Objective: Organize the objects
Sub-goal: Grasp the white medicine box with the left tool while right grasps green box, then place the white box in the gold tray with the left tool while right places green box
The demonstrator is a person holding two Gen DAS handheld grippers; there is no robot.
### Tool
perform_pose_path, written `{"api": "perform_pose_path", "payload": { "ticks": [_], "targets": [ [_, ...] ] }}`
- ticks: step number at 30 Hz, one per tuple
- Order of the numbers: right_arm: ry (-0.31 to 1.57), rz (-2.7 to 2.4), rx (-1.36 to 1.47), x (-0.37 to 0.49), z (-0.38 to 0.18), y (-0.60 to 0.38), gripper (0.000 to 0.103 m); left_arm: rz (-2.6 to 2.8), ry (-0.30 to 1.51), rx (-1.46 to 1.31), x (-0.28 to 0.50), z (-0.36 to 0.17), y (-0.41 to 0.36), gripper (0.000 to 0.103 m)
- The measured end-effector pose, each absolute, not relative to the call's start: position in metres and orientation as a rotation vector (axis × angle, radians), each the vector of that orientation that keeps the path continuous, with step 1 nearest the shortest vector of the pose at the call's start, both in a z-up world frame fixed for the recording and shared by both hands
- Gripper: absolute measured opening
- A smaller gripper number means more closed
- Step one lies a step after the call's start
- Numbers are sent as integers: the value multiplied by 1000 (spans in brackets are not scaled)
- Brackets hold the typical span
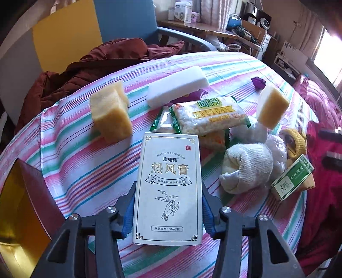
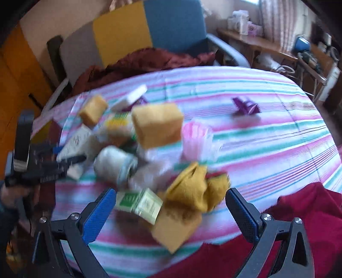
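Note:
A tall white carton with Chinese print stands on the striped cloth, and my left gripper is shut on it, blue pads against both sides. The right wrist view is blurred. It shows my right gripper open wide over a small green-and-white box and a mustard sock, touching neither. Around them lie yellow sponges, a white foam block, a snack packet and a rolled white sock.
A purple clip and a pink cup sit further back on the cloth. A maroon jacket lies at the far edge, before a blue chair. Red fabric covers the near right. A gold-lined box stands at the left.

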State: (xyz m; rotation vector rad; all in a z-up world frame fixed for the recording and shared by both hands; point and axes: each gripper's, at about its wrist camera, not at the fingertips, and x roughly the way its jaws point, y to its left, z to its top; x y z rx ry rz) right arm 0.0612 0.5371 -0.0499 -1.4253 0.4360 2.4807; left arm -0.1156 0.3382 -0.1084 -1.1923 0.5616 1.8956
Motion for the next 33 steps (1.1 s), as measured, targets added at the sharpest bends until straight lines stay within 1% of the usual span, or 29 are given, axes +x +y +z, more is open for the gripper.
{"api": "perform_pose_path", "payload": {
  "ticks": [4,11,15,16,17,18,19,21,22,24,26,33],
  "targets": [
    [383,2549,-1481,64,-51,520,103,1918,504,-1193,-113,-101,326,52],
    [113,2648,-1590,36,-58,483,96,1949,419,-1147,-96,-78,299,52],
    [-64,2627,-1744,18,-75,477,95,1958,378,-1133,-86,-66,282,52],
    [-92,2619,-1781,15,-79,477,91,1964,360,-1130,-83,-63,276,52],
    [-112,2612,-1810,14,-83,476,78,1968,347,-1130,-82,-61,271,52],
    [-130,2601,-1827,13,-85,475,64,1974,331,-1132,-80,-59,266,52],
    [-140,2592,-1832,14,-86,475,63,1979,312,-1133,-78,-57,261,52],
    [-189,2588,-1821,19,-83,471,53,1994,282,-1133,-74,-53,249,52],
    [-193,2596,-1813,23,-80,471,50,2004,262,-1132,-72,-50,241,52],
    [-201,2609,-1790,31,-74,467,38,2028,233,-1130,-69,-46,225,52],
    [-224,2613,-1762,39,-67,463,33,2056,202,-1128,-67,-41,210,52],
    [-203,2700,-1617,51,-24,441,33,2241,114,-1134,-65,-29,132,52]
  ]
}}
